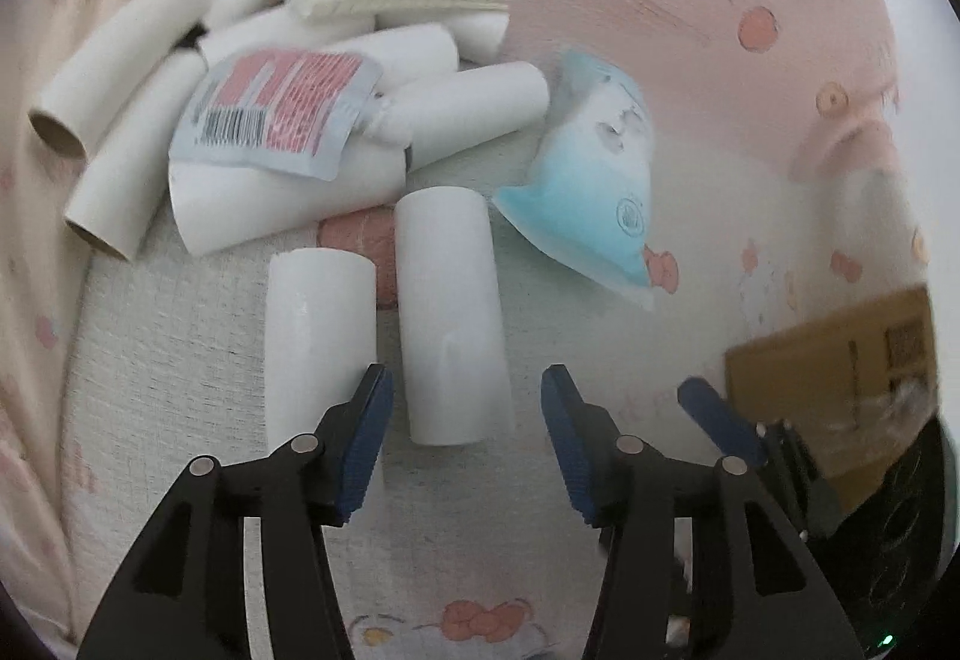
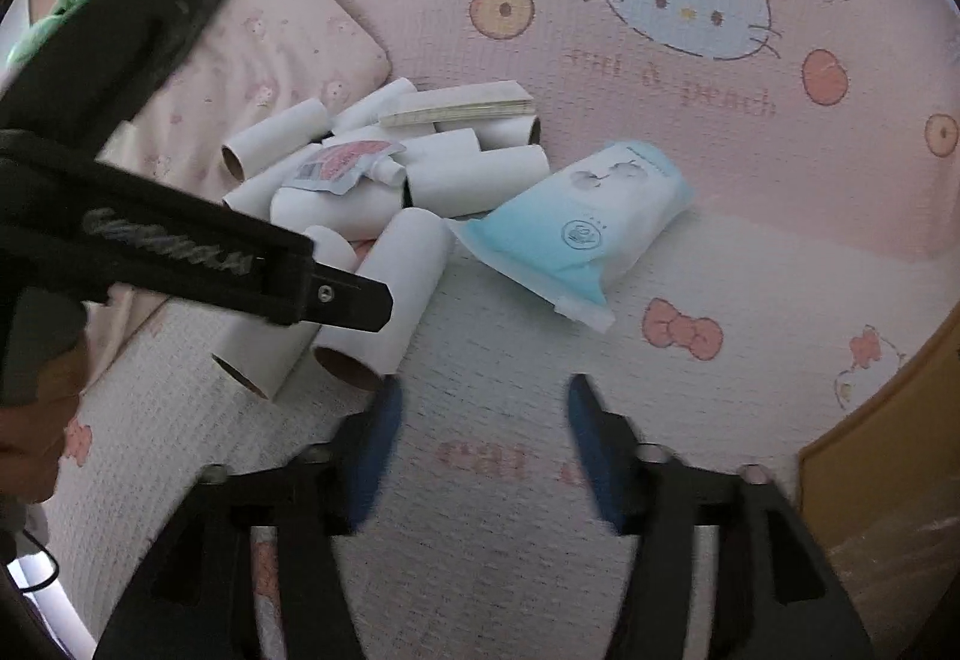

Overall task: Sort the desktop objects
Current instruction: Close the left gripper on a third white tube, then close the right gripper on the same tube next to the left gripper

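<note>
White tubes [image 2: 384, 192] beside blue pouch [image 2: 576, 228]

Domestic setting, apparently a bedroom. The work surface is a pink-and-white quilted sheet [image 2: 660, 216] printed with cartoon cats, bows and peaches, with a matching pillow [image 2: 264, 60] at its edge. Household clutter lies on it: cardboard tubes [image 1: 447, 312], a blue tissue pack [image 2: 576, 234], a spouted pouch [image 1: 276, 111]. A cardboard box [image 1: 840, 372] stands alongside.
</note>
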Demonstrator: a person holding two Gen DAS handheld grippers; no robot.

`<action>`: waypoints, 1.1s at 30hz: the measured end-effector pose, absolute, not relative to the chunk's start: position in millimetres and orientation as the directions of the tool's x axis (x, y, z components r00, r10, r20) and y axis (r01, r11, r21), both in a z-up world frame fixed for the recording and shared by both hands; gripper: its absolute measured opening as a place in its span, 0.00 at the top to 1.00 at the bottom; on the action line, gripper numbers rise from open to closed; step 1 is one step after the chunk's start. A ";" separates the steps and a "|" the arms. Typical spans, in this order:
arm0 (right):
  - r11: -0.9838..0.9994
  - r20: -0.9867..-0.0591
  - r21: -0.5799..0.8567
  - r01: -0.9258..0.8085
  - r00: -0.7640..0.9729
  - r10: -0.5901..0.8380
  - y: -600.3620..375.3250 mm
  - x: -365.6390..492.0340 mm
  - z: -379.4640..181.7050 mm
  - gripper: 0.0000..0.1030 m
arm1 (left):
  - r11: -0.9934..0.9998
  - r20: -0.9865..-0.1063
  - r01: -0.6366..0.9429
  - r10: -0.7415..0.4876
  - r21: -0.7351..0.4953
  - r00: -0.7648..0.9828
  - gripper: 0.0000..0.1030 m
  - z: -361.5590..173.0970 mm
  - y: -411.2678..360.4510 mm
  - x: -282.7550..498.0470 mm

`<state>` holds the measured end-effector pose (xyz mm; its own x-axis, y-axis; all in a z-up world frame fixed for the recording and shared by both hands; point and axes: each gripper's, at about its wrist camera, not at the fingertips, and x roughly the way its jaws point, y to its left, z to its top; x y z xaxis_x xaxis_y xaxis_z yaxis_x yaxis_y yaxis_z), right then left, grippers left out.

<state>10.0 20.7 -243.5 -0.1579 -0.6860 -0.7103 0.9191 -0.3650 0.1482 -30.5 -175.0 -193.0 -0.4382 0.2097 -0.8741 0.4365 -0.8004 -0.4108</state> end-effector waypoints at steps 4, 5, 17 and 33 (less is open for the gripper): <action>-0.342 -0.677 0.194 0.920 -0.127 -0.725 22.1 10.3 -242.3 0.29 | -0.771 -0.862 0.452 0.239 -0.449 -0.448 0.46 -197.0 -178.7 -34.9; -0.345 -0.684 0.193 0.919 -0.126 -0.719 20.6 10.4 -243.7 0.29 | -0.775 -0.866 0.454 0.233 -0.440 -0.443 0.46 -197.8 -177.6 -37.3; -0.348 -0.730 0.260 0.901 -0.052 -0.681 20.0 8.8 -257.6 0.29 | -0.789 -0.915 0.498 0.194 -0.359 -0.353 0.55 -210.6 -154.7 -48.5; -0.378 -0.739 0.423 0.824 0.071 -0.670 41.4 -1.2 -276.0 0.28 | -0.644 -0.787 0.461 0.433 -0.611 -0.439 0.55 -222.5 -137.2 -30.5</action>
